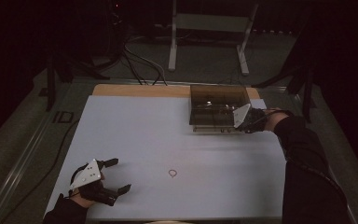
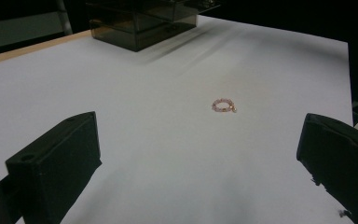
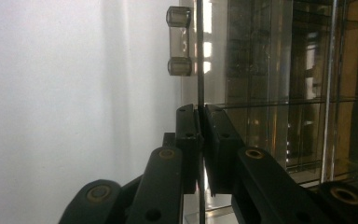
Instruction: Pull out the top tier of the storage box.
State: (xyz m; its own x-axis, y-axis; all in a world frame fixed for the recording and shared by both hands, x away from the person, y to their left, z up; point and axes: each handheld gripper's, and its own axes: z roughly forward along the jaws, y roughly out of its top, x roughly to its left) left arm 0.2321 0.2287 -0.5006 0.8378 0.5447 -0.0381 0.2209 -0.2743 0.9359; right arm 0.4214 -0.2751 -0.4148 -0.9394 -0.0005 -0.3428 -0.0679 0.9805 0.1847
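On the white desk (image 1: 135,130), right tongs (image 3: 199,140) are clenching one smoky box's (image 1: 214,108) upright front panel (image 3: 199,70) near the far right corner; left tongs (image 1: 116,176) are resting released, one bracelet (image 2: 224,105) lying ahead.

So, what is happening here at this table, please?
A person works at a white table with tongs in each hand. The right tongs are shut on a thin clear panel at the front of a smoky transparent box at the far side of the table; a small handle sits on that panel. The left tongs rest open near the front edge. A small pink beaded ring lies loose on the table, untouched.
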